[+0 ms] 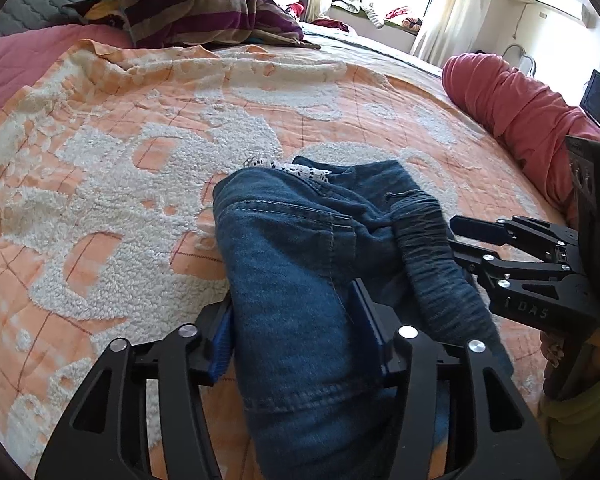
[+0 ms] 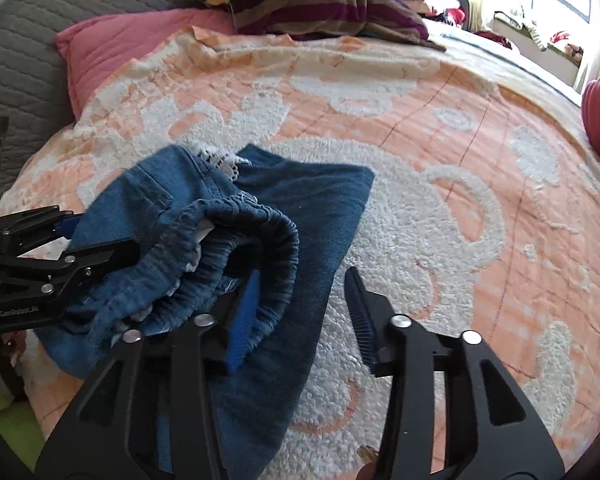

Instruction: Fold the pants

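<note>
Because the pants (image 1: 300,264) are soft denim with a gathered elastic waistband (image 2: 256,240), they should handle as limp, fairly light cloth that sags wherever it is not held, with enough grip in the weave not to slide out of a firm pinch. The thick waistband and the stitched seams look like the best places to take hold, since they bunch less than the open leg fabric.

They lie rumpled on the bed (image 1: 100,184), on its orange and white fleecy cover, partly lifted at the near end. A strip of white lace (image 1: 296,169) shows at their far edge, toward 12 o'clock.

In the left wrist view the left gripper (image 1: 296,328) has its fingers closed part way on a thick fold of denim, which runs up between them from 6 o'clock toward 12.

The right gripper (image 2: 300,312) stands wide open, gripping nothing. In its own view the waistband loops around its left finger (image 2: 242,316) at about 9 o'clock, and the right finger is clear over bare cover at 3 o'clock. Whether that left finger actually sits inside the waist opening is hard to judge from this angle.
</note>
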`<action>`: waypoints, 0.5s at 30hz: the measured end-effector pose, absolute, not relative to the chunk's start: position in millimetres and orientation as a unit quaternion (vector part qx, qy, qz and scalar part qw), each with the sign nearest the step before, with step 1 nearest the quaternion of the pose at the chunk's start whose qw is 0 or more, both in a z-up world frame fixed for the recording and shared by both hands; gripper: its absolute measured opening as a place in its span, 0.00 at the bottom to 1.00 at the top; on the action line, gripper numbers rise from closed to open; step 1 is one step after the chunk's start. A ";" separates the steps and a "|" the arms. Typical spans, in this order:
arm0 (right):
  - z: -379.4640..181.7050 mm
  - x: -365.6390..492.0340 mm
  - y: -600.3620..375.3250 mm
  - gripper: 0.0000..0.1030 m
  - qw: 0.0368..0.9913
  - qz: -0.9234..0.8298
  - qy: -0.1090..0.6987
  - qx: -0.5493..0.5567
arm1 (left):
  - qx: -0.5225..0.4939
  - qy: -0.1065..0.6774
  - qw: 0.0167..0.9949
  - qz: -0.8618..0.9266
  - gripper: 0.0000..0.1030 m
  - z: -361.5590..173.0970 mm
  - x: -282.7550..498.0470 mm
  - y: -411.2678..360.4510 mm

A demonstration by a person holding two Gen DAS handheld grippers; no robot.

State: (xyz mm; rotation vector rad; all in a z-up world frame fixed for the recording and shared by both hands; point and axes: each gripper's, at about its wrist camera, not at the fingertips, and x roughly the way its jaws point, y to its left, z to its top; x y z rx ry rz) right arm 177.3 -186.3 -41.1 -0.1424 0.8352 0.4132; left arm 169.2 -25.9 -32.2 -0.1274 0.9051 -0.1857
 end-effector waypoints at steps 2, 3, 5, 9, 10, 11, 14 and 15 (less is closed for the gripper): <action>-28.2 164.9 -190.6 0.59 0.900 0.200 0.381 -0.062 | -0.066 0.429 0.897 -0.090 0.60 -24.8 161.1 -24.2; -23.4 160.0 -191.9 0.66 0.904 0.201 0.372 -0.060 | -0.067 0.424 0.899 -0.090 0.61 -20.6 156.6 -24.1; -11.6 144.6 -194.4 0.75 0.913 0.200 0.350 -0.063 | -0.068 0.413 0.904 -0.090 0.73 -10.9 144.9 -24.1; 3.4 114.4 -198.7 0.87 0.925 0.199 0.318 -0.068 | -0.064 0.391 0.914 -0.087 0.93 8.4 114.3 -23.1; 7.0 104.2 -199.9 0.87 0.928 0.199 0.309 -0.068 | -0.062 0.387 0.916 -0.086 0.94 12.8 105.8 -23.3; 8.8 98.7 -201.0 0.89 0.929 0.199 0.303 -0.069 | -0.060 0.384 0.917 -0.084 0.95 16.4 98.9 -23.2; 15.3 76.6 -203.1 0.91 0.937 0.191 0.284 -0.076 | -0.055 0.376 0.922 -0.077 0.95 24.2 78.1 -23.0; 16.8 70.6 -203.9 0.91 0.938 0.188 0.280 -0.076 | -0.055 0.376 0.922 -0.076 0.95 25.4 73.4 -22.4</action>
